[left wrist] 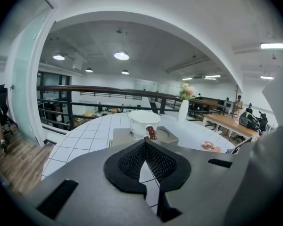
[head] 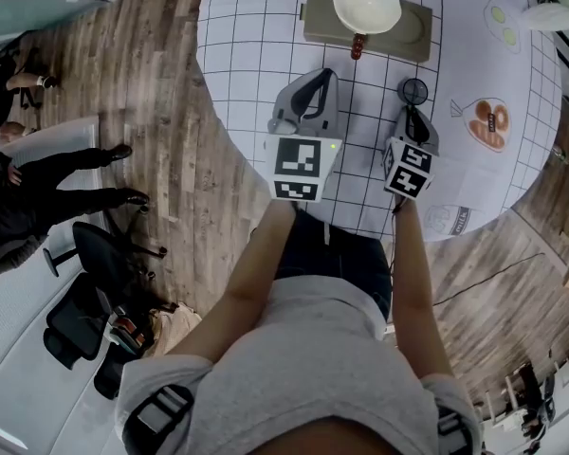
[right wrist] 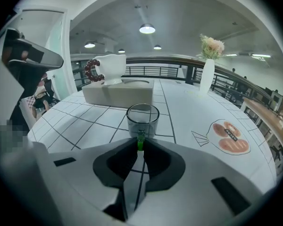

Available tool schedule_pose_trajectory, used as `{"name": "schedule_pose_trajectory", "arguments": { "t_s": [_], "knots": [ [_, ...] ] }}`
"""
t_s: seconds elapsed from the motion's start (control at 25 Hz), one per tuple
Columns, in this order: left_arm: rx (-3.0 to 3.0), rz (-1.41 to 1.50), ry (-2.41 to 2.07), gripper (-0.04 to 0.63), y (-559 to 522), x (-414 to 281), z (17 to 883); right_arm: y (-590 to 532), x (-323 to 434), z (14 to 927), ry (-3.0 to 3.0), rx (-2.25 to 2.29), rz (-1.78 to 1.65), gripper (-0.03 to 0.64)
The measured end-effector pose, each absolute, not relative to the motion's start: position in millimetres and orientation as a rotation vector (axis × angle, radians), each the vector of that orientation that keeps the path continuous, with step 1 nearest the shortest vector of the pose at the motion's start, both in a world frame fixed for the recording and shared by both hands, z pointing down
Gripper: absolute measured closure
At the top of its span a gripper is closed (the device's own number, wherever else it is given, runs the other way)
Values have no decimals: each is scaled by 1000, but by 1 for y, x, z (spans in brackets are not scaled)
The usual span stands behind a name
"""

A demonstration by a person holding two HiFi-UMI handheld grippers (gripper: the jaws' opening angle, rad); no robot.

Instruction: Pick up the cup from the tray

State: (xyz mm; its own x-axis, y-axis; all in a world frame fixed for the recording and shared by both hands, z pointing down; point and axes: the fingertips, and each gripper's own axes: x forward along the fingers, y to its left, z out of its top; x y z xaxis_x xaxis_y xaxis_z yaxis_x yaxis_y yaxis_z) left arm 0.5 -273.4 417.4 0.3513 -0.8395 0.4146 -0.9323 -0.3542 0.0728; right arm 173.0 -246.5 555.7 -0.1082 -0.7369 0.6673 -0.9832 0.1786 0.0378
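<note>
A white cup [head: 367, 5] with a brown beaded handle [head: 357, 45] stands on a grey-beige tray [head: 313, 25] at the far side of the round table. The left gripper view shows this cup [left wrist: 142, 122] and tray [left wrist: 121, 136] straight ahead, well beyond my left gripper [left wrist: 145, 142], which is shut and empty. My right gripper [right wrist: 140, 142] is shut on the green handle [right wrist: 140, 139] of a small clear glass cup [right wrist: 142, 119]. The glass is upright and low over the tablecloth; whether it touches I cannot tell. From the head view the glass [head: 414, 91] is right of the tray.
A white gridded cloth [head: 247, 55] covers the table, with a printed food picture [head: 486, 124] at the right. A white vase with flowers [right wrist: 206, 74] stands far right. An office chair [head: 85, 282] and a seated person [head: 38, 197] are on the wooden floor at the left.
</note>
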Motion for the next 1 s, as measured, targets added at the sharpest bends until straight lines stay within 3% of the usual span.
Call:
{"name": "schedule_pose_trajectory", "arguments": {
  "t_s": [1.0],
  "knots": [
    [2306, 352, -1623, 588, -288, 10, 406, -246, 171, 475, -2073, 1859, 610, 577]
  ]
}}
